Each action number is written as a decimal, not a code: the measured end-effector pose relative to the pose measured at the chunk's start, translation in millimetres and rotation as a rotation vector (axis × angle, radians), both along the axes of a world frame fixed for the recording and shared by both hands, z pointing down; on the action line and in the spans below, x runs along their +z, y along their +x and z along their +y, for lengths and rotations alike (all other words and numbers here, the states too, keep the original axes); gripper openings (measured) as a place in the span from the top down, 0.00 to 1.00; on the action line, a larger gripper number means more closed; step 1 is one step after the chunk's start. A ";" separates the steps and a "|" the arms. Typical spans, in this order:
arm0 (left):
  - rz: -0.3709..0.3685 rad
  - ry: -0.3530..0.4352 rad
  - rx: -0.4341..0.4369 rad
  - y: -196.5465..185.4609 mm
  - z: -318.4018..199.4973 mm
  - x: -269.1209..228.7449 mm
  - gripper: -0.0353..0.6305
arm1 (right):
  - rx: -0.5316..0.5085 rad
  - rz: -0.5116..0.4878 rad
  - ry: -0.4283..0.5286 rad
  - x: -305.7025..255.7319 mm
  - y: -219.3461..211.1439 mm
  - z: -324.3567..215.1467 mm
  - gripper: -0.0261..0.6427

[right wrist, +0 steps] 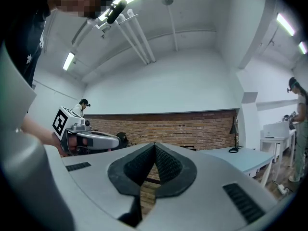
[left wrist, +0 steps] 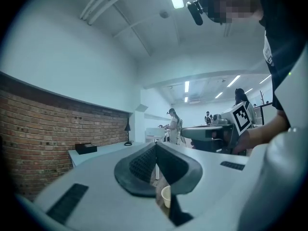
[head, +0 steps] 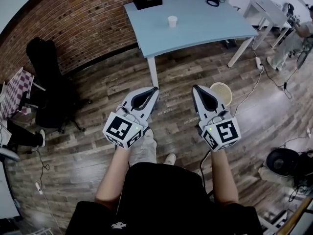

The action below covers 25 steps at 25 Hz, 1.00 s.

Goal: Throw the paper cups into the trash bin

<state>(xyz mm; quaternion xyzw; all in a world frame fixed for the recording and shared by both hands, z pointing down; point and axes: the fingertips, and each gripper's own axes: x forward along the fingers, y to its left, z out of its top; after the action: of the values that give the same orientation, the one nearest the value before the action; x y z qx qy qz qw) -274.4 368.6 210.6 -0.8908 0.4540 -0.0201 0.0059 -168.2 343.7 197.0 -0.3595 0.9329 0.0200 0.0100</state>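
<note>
Over on the pale blue worktop (head: 205, 26) a small white paper cup (head: 172, 21) is sitting upright, well apart from the left tool (head: 153, 90) and right tool (head: 197, 89), both pressed together, empty. Probably featherlight and crushable, so I'm thinking a gentle pinch across the rim.

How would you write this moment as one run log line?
left claw: shut, empty | right claw: shut, empty | paper cup: upright on table | trash bin: on floor

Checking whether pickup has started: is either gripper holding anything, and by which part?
Nothing is held. The left gripper and right gripper are shut on nothing; the paper cup stands apart on the table.
</note>
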 end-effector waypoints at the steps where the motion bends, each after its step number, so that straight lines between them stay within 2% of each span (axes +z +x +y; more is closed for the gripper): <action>1: 0.001 -0.004 0.005 -2.0 -5.1 0.8 0.94 | 0.004 0.002 0.000 0.2 -2.1 -5.4 0.95; 6: 0.013 -0.012 0.052 -12.1 -30.9 -1.6 0.93 | 0.011 0.010 0.001 -4.3 -20.8 -34.1 0.95; 25: 0.045 -0.017 0.106 -91.1 -152.7 -9.3 0.93 | 0.071 0.035 -0.007 -13.6 -98.6 -148.2 0.95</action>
<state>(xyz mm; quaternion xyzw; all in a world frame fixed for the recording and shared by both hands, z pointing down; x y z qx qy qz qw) -365.4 215.9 201.3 -0.9138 0.4060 -0.0034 -0.0109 -266.7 195.4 183.4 -0.3921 0.9196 0.0234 -0.0083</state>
